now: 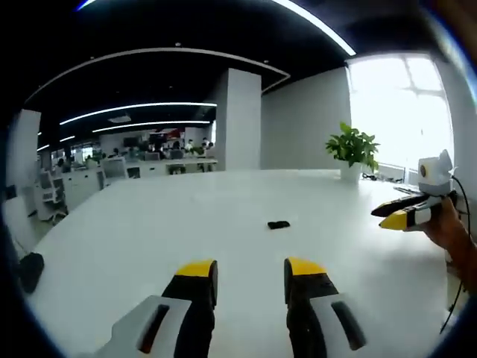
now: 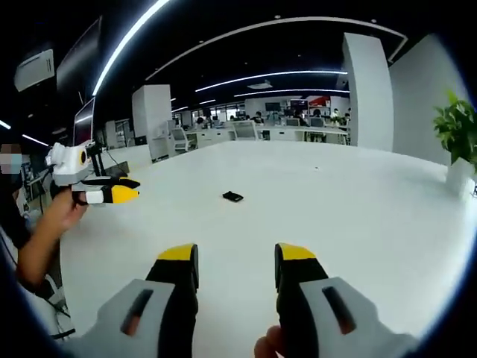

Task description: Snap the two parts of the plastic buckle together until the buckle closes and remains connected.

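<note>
Buckle (image 1: 278, 224) lies alone mid-tabletop (image 1: 223, 246), long axis crosswise, at about 12 o'clock ahead of the left gripper (image 1: 250, 270) and 11 o'clock from the right gripper (image 2: 234, 257). Both sets of jaws are spread, empty, well apart from it; neither looks clearly nearer.

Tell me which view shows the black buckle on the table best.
The right gripper view, narrowly: the buckle lies on the white table slightly larger, its angled outline clearer. In the left gripper view the buckle is a smaller, flatter dark shape. Neither shows whether its parts are joined.
</note>
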Available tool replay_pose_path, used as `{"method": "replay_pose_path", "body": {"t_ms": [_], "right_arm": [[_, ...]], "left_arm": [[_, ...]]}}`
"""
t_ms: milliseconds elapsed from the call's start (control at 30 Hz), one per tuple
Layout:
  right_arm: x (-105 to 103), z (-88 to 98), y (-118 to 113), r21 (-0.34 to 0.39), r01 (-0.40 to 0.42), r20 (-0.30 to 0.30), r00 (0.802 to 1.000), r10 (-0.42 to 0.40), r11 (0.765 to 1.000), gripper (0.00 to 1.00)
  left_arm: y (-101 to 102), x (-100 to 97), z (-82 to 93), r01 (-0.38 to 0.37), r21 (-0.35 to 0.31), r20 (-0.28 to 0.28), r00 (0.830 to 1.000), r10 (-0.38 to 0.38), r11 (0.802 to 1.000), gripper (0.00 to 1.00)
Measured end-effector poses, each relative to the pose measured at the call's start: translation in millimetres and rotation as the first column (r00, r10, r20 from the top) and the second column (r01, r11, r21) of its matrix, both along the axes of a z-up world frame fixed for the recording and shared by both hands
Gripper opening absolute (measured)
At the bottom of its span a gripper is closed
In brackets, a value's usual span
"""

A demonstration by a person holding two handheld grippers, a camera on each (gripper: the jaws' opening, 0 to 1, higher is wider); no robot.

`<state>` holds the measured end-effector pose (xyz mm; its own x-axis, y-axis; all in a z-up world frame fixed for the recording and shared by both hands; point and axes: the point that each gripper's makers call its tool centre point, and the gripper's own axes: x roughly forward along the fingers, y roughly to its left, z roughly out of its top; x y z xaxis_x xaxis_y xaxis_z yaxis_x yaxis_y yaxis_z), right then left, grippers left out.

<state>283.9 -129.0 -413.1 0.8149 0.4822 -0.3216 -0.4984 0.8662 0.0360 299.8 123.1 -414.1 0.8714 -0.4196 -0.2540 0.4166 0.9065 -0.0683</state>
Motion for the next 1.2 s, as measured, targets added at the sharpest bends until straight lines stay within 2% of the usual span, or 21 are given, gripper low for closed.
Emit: {"method": "replay_pose_path", "body": {"t_ms": [200, 433, 633, 667, 800, 1200], "right_arm": [[-17, 4.2, -8, 0.033, 0.033, 0.006, 0.999, -0.033, 0.999, 0.41], [-31, 1.0, -11, 0.052, 0.048, 0.0, 0.999, -0.048, 0.997, 0.41], [-30, -6.7, -13, 0.061, 0.049, -0.016, 0.999, -0.048, 0.997, 0.41], [-30, -7.4, -13, 0.06, 0.05, -0.018, 0.999, -0.049, 0.997, 0.41], [-30, -9.6, -14, 0.055, 0.048, -0.022, 0.999, -0.047, 0.997, 0.41], [-27, -7.5, -10, 0.026, 0.029, -0.013, 0.999, -0.029, 0.999, 0.41]], "left_arm": [[7, -17.4, 8.1, -0.036, -0.001, 0.026, 0.999, 0.036, 0.999, 0.34], [13, -31.7, 5.3, -0.055, 0.018, 0.013, 0.998, 0.055, 0.998, 0.35], [15, -31.1, 6.5, -0.057, 0.004, 0.027, 0.998, 0.057, 0.998, 0.35], [14, -31.3, 4.6, -0.051, -0.008, 0.013, 0.999, 0.052, 0.999, 0.35], [12, -35.0, 0.3, -0.04, 0.004, -0.008, 0.999, 0.04, 0.999, 0.36], [14, -35.0, 3.0, -0.058, 0.027, 0.015, 0.998, 0.058, 0.998, 0.36]]}}
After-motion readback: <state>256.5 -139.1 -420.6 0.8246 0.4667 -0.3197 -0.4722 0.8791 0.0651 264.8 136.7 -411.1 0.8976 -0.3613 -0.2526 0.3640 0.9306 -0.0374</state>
